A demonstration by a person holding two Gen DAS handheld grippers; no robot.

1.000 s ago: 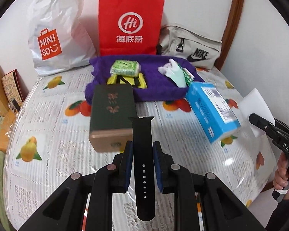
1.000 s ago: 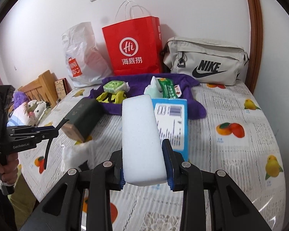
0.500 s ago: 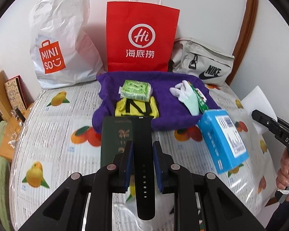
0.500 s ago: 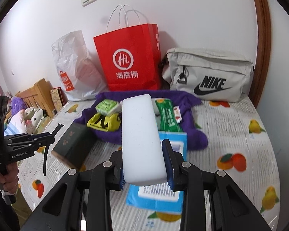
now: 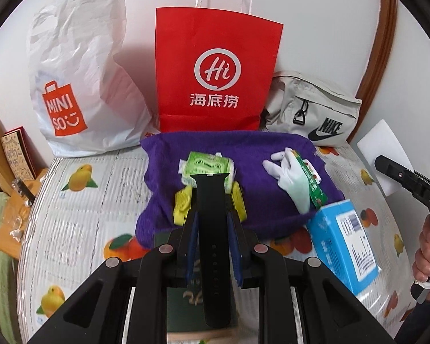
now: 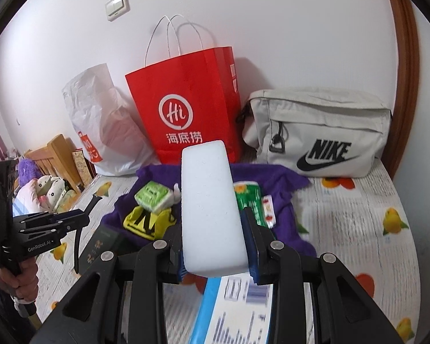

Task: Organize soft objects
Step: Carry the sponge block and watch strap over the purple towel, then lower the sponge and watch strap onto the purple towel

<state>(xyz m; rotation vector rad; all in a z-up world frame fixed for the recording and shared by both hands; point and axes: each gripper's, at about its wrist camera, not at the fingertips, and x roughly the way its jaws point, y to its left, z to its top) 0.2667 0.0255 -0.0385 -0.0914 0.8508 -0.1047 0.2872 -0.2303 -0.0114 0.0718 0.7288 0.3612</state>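
My left gripper (image 5: 210, 223) is shut on a black watch strap (image 5: 212, 246), held above the near edge of a purple towel (image 5: 261, 149). On the towel lie a green tissue pack (image 5: 206, 166), a yellow pouch (image 5: 182, 206), a white glove (image 5: 292, 177) and a green packet (image 5: 312, 183). My right gripper (image 6: 215, 246) is shut on a white sponge block (image 6: 209, 209), held above the towel (image 6: 283, 177) near its front. The left gripper also shows in the right wrist view (image 6: 57, 223).
A red paper bag (image 5: 215, 68), a white Miniso plastic bag (image 5: 80, 74) and a grey Nike bag (image 5: 312, 109) stand against the wall behind the towel. A blue box (image 5: 344, 243) and a dark green box (image 5: 186, 301) lie in front. Wooden furniture (image 5: 3, 154) is at left.
Both grippers have moved forward toward the towel and the bags, each with its object. The dark green box and blue box now lie under and beside the grippers.
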